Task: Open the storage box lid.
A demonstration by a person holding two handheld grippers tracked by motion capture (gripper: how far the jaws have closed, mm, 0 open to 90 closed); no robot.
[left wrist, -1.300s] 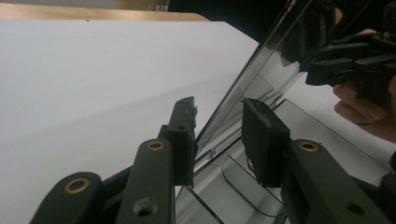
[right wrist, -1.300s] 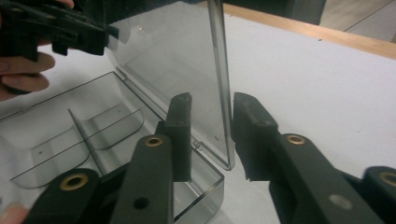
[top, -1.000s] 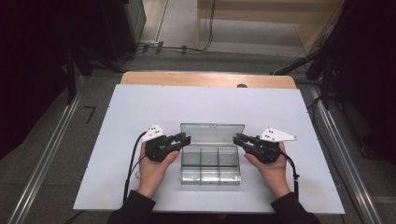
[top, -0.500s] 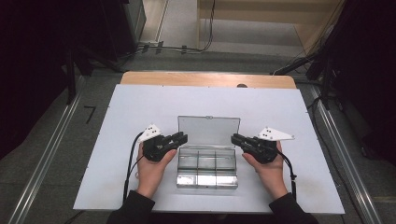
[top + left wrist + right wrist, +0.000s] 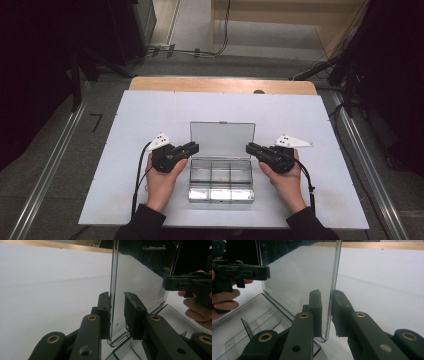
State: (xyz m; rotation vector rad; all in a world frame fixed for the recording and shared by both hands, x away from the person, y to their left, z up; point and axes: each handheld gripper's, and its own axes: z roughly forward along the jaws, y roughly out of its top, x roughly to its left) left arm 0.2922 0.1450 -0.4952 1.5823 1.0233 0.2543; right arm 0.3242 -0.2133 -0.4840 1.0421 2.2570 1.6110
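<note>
A clear box lay on the white table, near its front edge, between the person's two hands. Its tray was split into compartments, and nothing could be made out in them. Its lid stood upright at the far side of the tray. The left gripper had been closing on the lid's left edge: one jaw lay against it, the other just off it. The right gripper straddled the lid's right edge with narrow jaws, thin gaps on both sides. Beyond the box the table ended in a wooden strip. Farther off, cables crossed a grey floor in a dark room.
</note>
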